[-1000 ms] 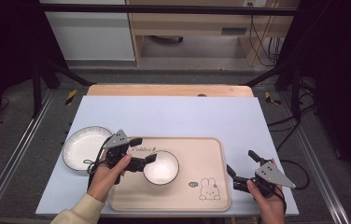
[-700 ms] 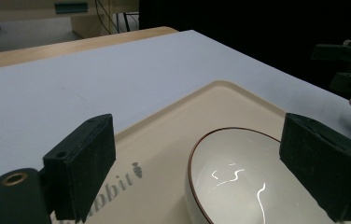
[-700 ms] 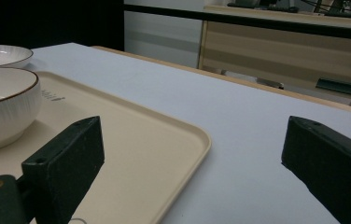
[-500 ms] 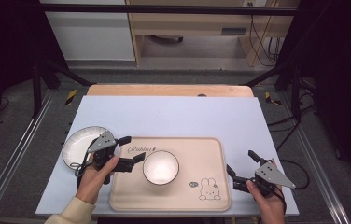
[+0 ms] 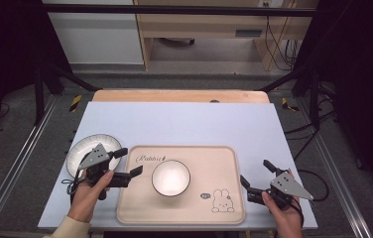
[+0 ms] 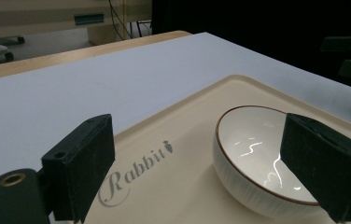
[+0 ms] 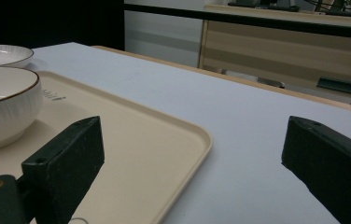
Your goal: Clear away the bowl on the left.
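left gripper [image 5: 127, 162]: jaws wide apart, holding nothing, over the tray's 9 o'clock edge.
right gripper [image 5: 257, 174]: jaws wide apart, empty, off the tray's 3 o'clock edge.
white ribbed brown-rimmed ceramic bowl [image 5: 171, 177]: on the cream rectangular rabbit-print tray [image 5: 224, 163], near centre.
white round plate [image 5: 83, 148]: on the pale blue table [image 5: 184, 121], at the tray's 9 o'clock.

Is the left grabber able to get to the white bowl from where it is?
Probably yes. The left gripper is open beside the bowl on the tray, with bare tray between them.
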